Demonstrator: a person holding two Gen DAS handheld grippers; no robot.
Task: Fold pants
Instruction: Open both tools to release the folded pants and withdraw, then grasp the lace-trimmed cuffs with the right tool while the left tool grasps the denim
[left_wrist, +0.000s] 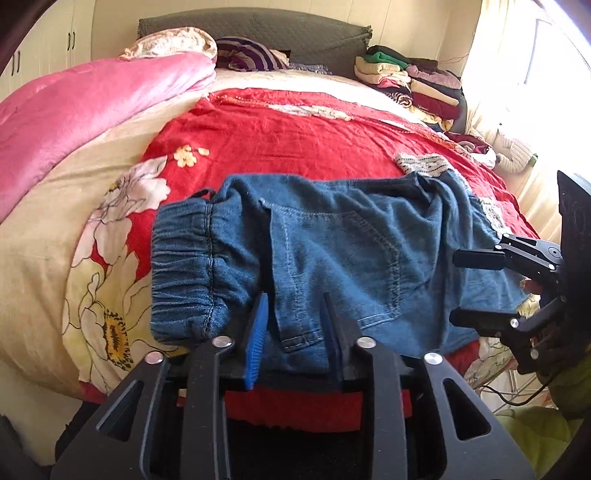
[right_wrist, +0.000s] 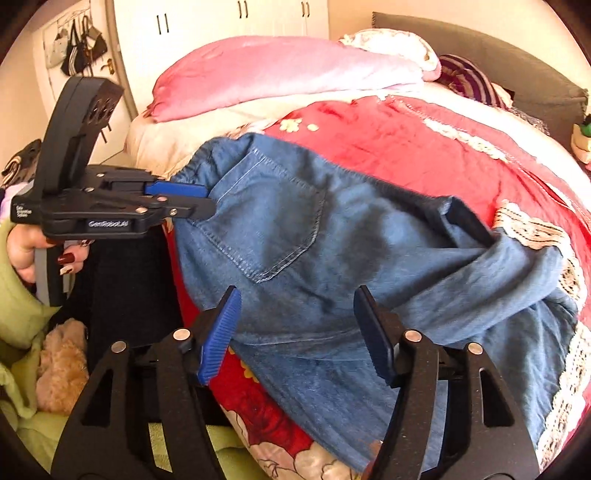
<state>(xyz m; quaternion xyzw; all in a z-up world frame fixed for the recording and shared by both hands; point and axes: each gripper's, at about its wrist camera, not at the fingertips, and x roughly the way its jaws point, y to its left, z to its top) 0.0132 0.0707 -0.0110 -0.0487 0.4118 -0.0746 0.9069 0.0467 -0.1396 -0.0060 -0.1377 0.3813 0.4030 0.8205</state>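
Blue jeans (left_wrist: 332, 251) lie folded across the red bedspread, elastic waistband (left_wrist: 184, 266) to the left and a back pocket (right_wrist: 273, 221) facing up. My left gripper (left_wrist: 293, 325) sits at the near edge of the jeans by the waistband. Flat denim runs between its blue pads, which stand a little apart from it. In the right wrist view the left gripper (right_wrist: 208, 201) meets the jeans' edge, held by a hand (right_wrist: 26, 251). My right gripper (right_wrist: 295, 332) hangs open wide over the leg part, holding nothing. The right gripper (left_wrist: 454, 288) also shows at the jeans' right end.
The red floral bedspread (left_wrist: 277, 140) covers the bed. A pink quilt (left_wrist: 92, 110) is bunched at the far left, and folded clothes (left_wrist: 406, 77) are stacked by the headboard. Wardrobe doors (right_wrist: 221, 14) and hanging bags (right_wrist: 77, 44) stand beyond. A plush toy (right_wrist: 62, 365) lies below the bed edge.
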